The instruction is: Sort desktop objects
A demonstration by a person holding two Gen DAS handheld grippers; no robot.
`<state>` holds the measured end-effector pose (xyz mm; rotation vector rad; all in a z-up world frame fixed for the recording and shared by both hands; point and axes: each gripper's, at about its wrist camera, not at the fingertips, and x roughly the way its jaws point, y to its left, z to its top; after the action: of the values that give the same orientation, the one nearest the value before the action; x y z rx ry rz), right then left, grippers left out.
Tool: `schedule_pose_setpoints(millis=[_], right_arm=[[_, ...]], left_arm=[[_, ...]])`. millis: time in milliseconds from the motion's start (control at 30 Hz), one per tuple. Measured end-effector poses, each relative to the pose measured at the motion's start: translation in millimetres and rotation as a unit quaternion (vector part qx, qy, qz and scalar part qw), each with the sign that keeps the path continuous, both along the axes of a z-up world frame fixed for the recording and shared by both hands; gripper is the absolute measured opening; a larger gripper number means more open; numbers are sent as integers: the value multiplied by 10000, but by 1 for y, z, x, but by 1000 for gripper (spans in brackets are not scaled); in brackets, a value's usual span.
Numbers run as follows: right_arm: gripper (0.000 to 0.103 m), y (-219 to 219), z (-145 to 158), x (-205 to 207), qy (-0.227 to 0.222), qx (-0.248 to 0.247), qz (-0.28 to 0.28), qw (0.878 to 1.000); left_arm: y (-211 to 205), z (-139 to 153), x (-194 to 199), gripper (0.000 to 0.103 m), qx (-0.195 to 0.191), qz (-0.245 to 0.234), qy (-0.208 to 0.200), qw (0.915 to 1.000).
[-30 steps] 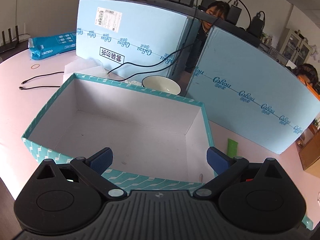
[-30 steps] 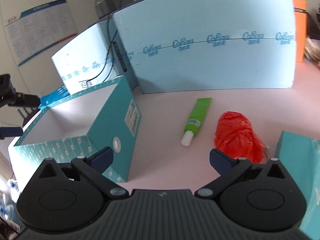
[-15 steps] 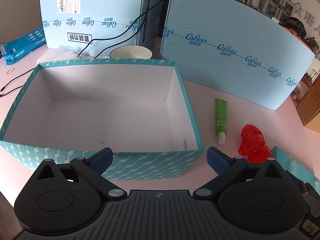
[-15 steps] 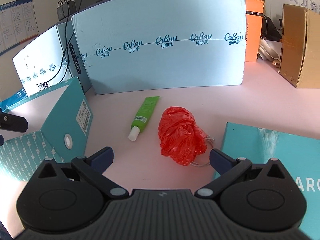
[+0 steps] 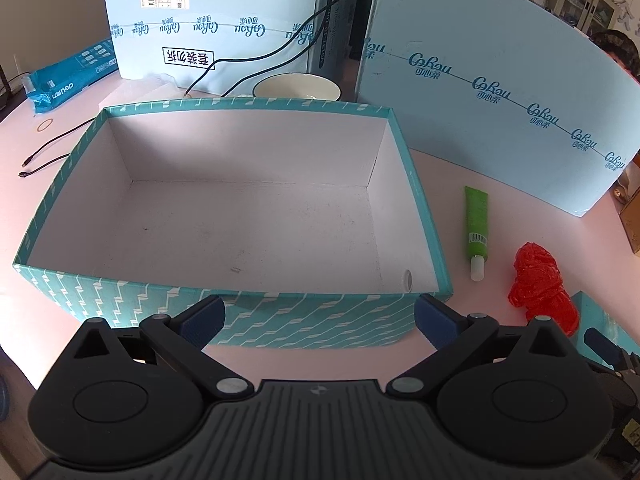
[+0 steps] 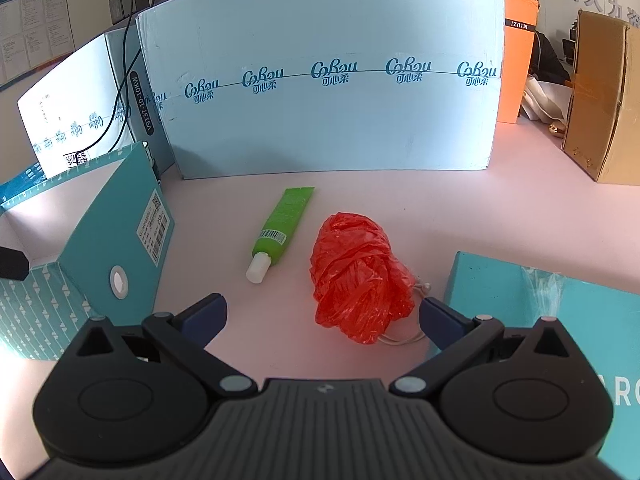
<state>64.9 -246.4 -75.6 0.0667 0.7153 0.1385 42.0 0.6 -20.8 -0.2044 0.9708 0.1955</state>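
Note:
An empty teal box (image 5: 248, 320) with a white inside stands on the pink table, and its end wall (image 6: 120, 236) shows in the right wrist view. To its right lie a green tube (image 5: 476, 224) (image 6: 282, 226) with a white cap and a crumpled red plastic bag (image 5: 540, 288) (image 6: 356, 276). My left gripper (image 5: 320, 318) is open, just in front of the box's near wall. My right gripper (image 6: 322, 318) is open too, and the red bag lies just ahead between its fingers, untouched.
Tall light-blue boards (image 6: 328, 88) (image 5: 480, 92) wall off the back. A white bowl (image 5: 296, 88) and black cables (image 5: 48, 152) lie behind the box. A teal lid (image 6: 552, 320) sits at the right, a brown carton (image 6: 604, 96) beyond it. A person (image 5: 618, 52) sits behind the boards.
The left gripper has pulled back and tipped down, so the whole box now shows. The right gripper has swung right and come closer to the red bag. Both stay open.

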Motion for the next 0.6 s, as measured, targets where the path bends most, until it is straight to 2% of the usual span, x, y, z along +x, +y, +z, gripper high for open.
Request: schedule_pose_setpoints(millis=[300,600], right_arm=[[103,3,-1,6,114,24,13,9999],[103,-4,-2,17,308,-139,-298,9990]], left_arm=[[2,-8,2,101,145,88,271,9995],[2,-29,7,101,565,184,1070,9925]])
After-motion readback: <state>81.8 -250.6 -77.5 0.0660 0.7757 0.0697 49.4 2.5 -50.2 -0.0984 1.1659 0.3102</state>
